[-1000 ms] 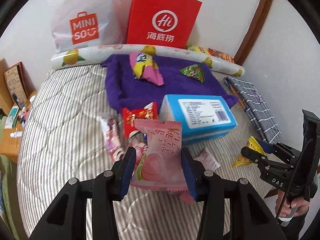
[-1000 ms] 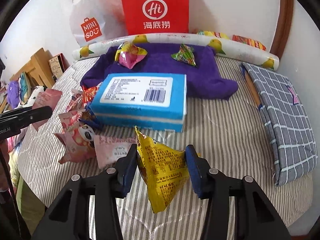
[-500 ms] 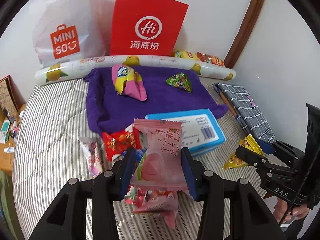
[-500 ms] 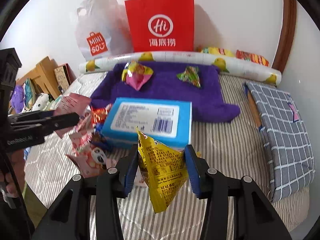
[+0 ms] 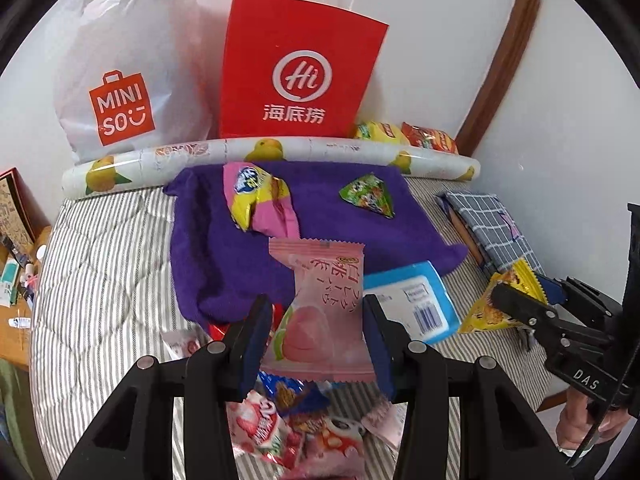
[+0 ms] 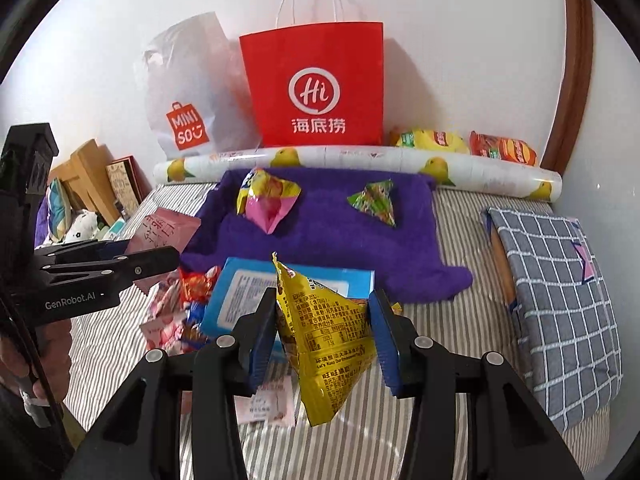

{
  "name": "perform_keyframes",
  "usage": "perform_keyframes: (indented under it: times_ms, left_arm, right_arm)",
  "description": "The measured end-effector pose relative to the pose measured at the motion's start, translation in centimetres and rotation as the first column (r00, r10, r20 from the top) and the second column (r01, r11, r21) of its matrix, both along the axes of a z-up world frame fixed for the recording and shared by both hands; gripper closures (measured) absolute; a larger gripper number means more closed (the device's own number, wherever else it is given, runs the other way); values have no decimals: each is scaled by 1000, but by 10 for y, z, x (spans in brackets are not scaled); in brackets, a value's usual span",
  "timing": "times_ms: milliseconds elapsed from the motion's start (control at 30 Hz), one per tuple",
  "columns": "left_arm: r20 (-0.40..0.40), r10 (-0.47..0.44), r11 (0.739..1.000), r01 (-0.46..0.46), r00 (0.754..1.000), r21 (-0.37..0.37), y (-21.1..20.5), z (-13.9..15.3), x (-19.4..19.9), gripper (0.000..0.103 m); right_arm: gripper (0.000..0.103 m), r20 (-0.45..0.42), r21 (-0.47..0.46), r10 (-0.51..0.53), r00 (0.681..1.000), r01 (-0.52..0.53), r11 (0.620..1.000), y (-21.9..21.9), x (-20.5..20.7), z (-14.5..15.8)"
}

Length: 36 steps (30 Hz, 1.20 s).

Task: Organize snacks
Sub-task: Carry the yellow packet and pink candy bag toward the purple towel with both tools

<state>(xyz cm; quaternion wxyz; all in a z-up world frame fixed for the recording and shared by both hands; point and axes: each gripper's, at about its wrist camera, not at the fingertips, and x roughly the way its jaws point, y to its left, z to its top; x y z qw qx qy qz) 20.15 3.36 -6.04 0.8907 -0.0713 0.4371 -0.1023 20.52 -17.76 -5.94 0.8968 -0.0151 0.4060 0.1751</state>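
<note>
Broadly, a bed (image 6: 460, 320) with a grey striped quilt carries everything. Against the wall behind it stand a red paper bag (image 6: 316, 88) and, to its left, a white plastic bag (image 6: 188, 120); in front of them a long roll printed with yellow fruit (image 6: 360, 160) lies across the bed, and just in front of the roll a purple towel (image 6: 340, 248) is spread. On the right of the bed lies a grey checked cloth case (image 6: 560, 288). A blue box (image 6: 240, 296) sits at the towel's near edge, with a heap of small pink and red snack packets (image 5: 288, 428) to its left. On the towel lie a pink-and-yellow packet (image 5: 256, 200) and, well apart to its right, a green triangular packet (image 5: 368, 196). The left gripper (image 5: 314, 344) has its fingers closed narrowly on a pink peach snack packet (image 5: 320, 312), held upright above the heap. The right gripper (image 6: 322, 336) pinches a yellow triangular packet (image 6: 328, 340), lifted clear of the quilt in front of the blue box.
</note>
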Motion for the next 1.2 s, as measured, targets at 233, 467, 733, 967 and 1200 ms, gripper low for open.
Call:
perform_keyframes:
  times_ms: [233,467,733,967,1200]
  left_arm:
    - [-10,56,998,-56,998,-2,17,-6,25,59]
    - [-32,106,994,-107,994,-20,33,-18,51,59]
    - [-66,167,986,-168,984,-14,52,-36,76,59]
    - [-105,183,980,-189,977,-53,57,-55,94,59]
    - [-125,200,976,-208,972,-56,56,-66,108,59]
  right_arm:
    - [58,-5,11,-28,1000,29,1000,-8,33,-3]
    - [58,-9,14,-57,998,57,998,-14,69,-11]
    - [58,-17,17,-73,997,73,997,-11,111,-24]
    - [58,-61,8,-64,996,65,998,-6,138,-47]
    - [58,-98,2,-63,993,63,998,-7,152,-67]
